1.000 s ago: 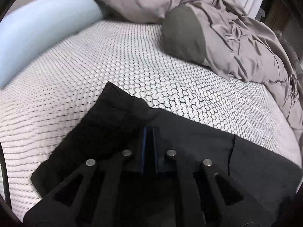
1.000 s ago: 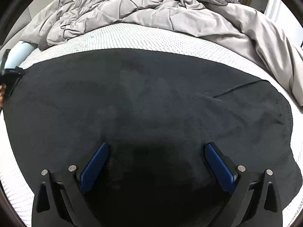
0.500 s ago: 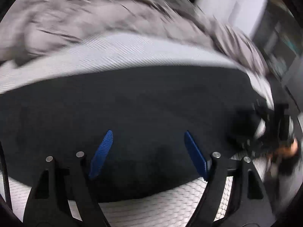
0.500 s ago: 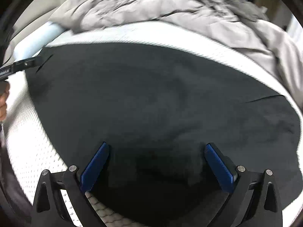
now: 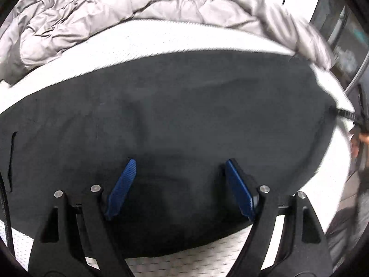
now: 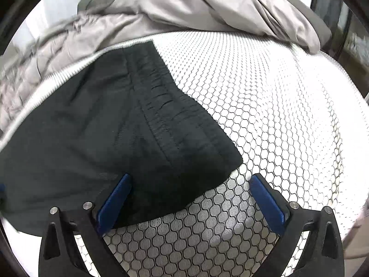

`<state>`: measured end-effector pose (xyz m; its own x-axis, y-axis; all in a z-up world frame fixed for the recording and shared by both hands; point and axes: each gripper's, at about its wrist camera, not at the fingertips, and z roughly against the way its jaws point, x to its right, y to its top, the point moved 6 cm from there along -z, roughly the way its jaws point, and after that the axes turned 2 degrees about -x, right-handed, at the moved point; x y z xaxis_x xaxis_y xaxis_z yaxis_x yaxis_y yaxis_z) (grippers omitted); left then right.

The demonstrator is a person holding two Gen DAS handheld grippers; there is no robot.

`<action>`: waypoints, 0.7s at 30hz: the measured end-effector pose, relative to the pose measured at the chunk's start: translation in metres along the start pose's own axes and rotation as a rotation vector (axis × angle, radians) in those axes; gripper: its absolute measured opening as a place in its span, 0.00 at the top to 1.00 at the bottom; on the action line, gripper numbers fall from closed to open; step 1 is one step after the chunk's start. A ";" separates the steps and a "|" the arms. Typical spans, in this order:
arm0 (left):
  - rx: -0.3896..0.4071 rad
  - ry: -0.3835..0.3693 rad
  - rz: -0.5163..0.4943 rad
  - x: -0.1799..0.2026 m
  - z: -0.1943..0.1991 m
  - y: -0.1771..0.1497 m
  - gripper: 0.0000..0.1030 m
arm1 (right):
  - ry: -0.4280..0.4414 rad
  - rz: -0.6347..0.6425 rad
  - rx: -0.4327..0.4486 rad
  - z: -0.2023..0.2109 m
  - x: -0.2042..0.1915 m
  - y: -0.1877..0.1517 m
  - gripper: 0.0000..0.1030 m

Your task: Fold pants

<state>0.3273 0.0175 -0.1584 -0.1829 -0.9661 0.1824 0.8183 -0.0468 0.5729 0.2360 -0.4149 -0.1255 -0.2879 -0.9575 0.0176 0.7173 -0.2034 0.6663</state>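
Black pants (image 5: 184,106) lie flat across a white honeycomb-patterned mattress (image 5: 161,37). My left gripper (image 5: 182,184) is open and empty, low over the pants near their front edge. In the right wrist view the pants' elastic waistband (image 6: 161,92) runs diagonally, and its corner (image 6: 230,159) lies between the fingers of my right gripper (image 6: 191,196), which is open and empty just above the mattress (image 6: 276,92). The right gripper's arm shows at the left wrist view's right edge (image 5: 350,115).
A crumpled grey duvet (image 5: 103,11) is piled along the far side of the bed, also in the right wrist view (image 6: 207,7). Bare mattress extends right of the waistband. Dark furniture (image 5: 346,34) stands past the bed's right edge.
My left gripper let go of the pants' end, opened and swung over the flat pants. My right gripper moved right along the pants to the waistband corner, staying open.
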 end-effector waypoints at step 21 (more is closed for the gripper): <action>0.023 -0.145 -0.112 0.069 0.008 -0.007 0.16 | 0.562 -0.521 0.127 -0.017 -0.005 0.027 0.69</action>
<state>0.3049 -0.0472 -0.1436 -0.3502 -0.9085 0.2282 0.7759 -0.1448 0.6140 0.2675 -0.4194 -0.1206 -0.1787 -0.7114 -0.6797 0.4900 -0.6634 0.5655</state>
